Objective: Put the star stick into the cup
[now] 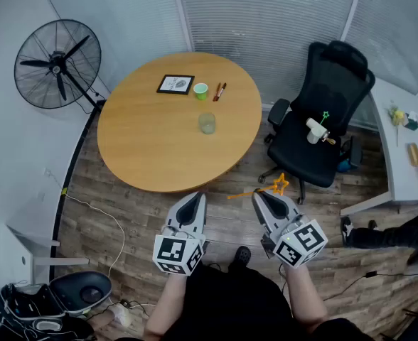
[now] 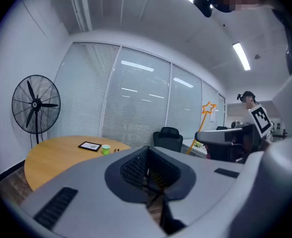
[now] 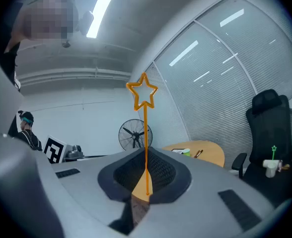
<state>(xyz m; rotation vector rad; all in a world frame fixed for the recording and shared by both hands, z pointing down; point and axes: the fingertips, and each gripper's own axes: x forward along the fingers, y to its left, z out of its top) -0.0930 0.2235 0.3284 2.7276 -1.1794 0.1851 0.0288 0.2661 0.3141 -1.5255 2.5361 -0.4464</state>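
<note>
The right gripper has its jaws closed on the thin stem of the orange star stick. In the right gripper view the star stick stands straight up from between the jaws, with the star at its top. In the head view it lies crosswise over the jaw tips, above the wooden floor and just off the near edge of the round wooden bench, with the star end toward the black office chair.

The left gripper is held beside it. Its jaws are together with nothing between them, as the left gripper view shows.

2 cups stand on the bench, well apart from the stick: a clear cup near the middle and a small green cup farther back. The green cup sits between a framed picture and 2 pens.

A green star stick rests on the chair seat. A standing fan is at the far left.
</note>
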